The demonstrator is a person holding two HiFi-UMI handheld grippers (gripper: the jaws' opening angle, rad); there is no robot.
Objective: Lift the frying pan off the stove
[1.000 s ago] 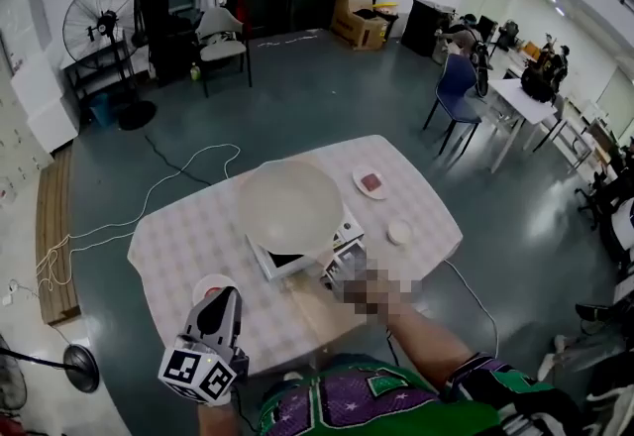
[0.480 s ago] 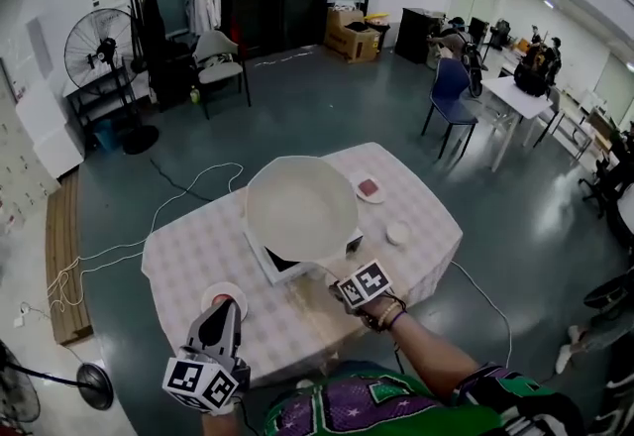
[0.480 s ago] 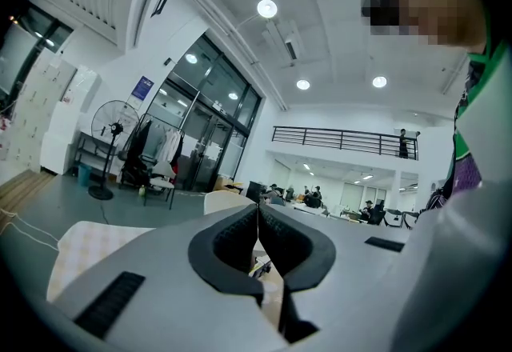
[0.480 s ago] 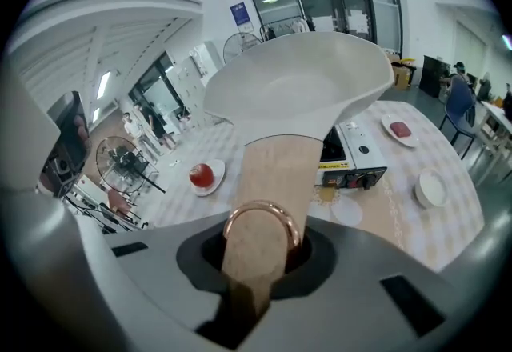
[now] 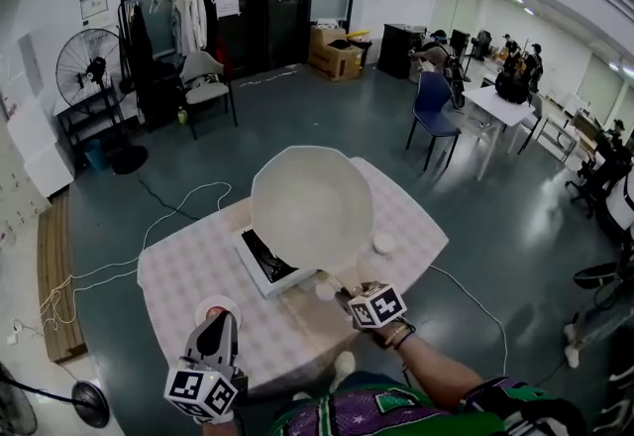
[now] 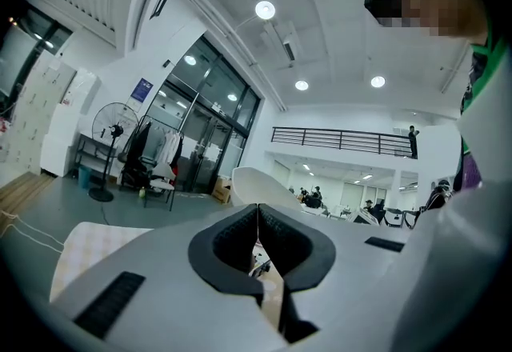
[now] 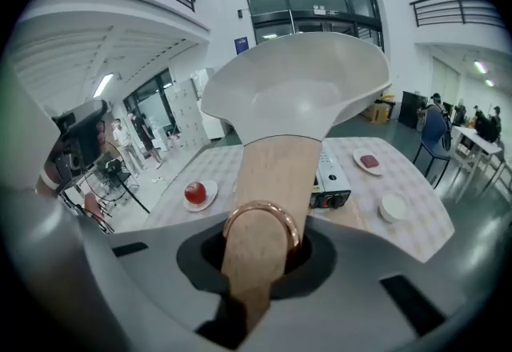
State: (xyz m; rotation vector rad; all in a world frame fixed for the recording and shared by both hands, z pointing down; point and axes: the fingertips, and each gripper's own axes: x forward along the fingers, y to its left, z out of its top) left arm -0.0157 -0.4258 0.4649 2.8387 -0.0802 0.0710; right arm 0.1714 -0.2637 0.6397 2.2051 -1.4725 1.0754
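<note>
The white frying pan (image 5: 310,206) hangs in the air above the small tabletop stove (image 5: 264,264), clear of it. My right gripper (image 5: 349,297) is shut on the pan's wooden handle (image 7: 270,174), just ahead of the handle's copper ring (image 7: 260,222). In the right gripper view the pan (image 7: 296,90) tilts up and away from me, with the stove (image 7: 332,181) below it on the table. My left gripper (image 5: 210,357) is low at the table's near left edge. Its pads meet with nothing between them (image 6: 258,210).
The checked table (image 5: 188,271) carries a red apple on a small plate (image 7: 196,193), a plate with a red piece (image 7: 368,161) and a small white dish (image 7: 392,206). Chairs, a standing fan (image 5: 94,62), floor cables and people at desks surround the table.
The pan has risen off the stove and now hides less of it, so the burner top shows. The right gripper moved up and slightly right with the handle. The left gripper stayed low.
</note>
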